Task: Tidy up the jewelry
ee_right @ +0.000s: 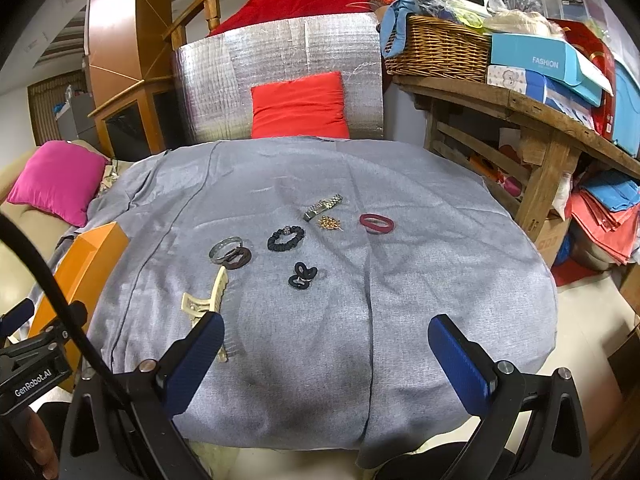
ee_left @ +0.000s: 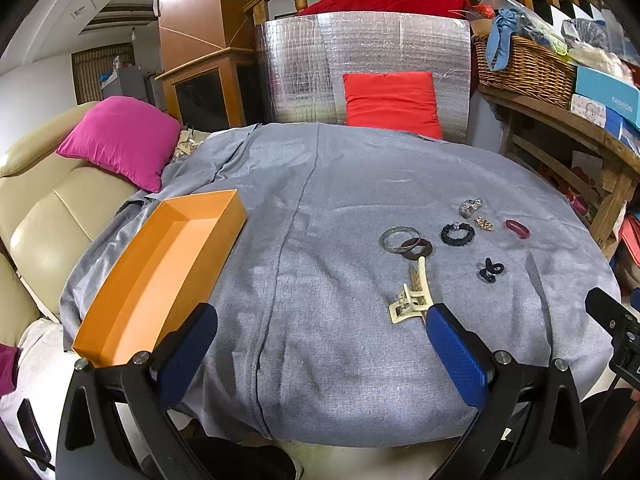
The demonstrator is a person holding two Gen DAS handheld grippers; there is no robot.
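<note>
While nothing had yet gone into the orange box [ee_left: 160, 272], the left wrist view showed the left hand-held gripper [ee_left: 320, 344] spread wide and empty above the near edge of the grey cloth [ee_left: 320, 208] that covered the worktop. The box lay open at the cloth's left side, well apart from the jewelry, which sat in a loose cluster to the right. Nearest was a cream claw clip [ee_left: 412, 300], just beyond the gripper's right finger, its long end touching a brown hair ring [ee_left: 418, 249] that overlapped a silver bangle [ee_left: 398, 238]. Farther off lay a black scrunchie [ee_left: 457, 234], a small black hair tie [ee_left: 491, 270], a metal watch band [ee_left: 470, 207], a gold brooch [ee_left: 484, 223] and a maroon band [ee_left: 517, 229].

In the right wrist view, the right hand-held gripper [ee_right: 326, 354] also stood wide apart with nothing between its fingers. The clip [ee_right: 206, 304] lay just past its left finger.

The first pick was probably the clip. It would go best with the jaws straddling the clip's narrow body, lifting straight up so the ring and bangle were not dragged. The bare cloth between cluster and box left an open path; the soft cloth edge and the box's near wall were the things to clear.
</note>
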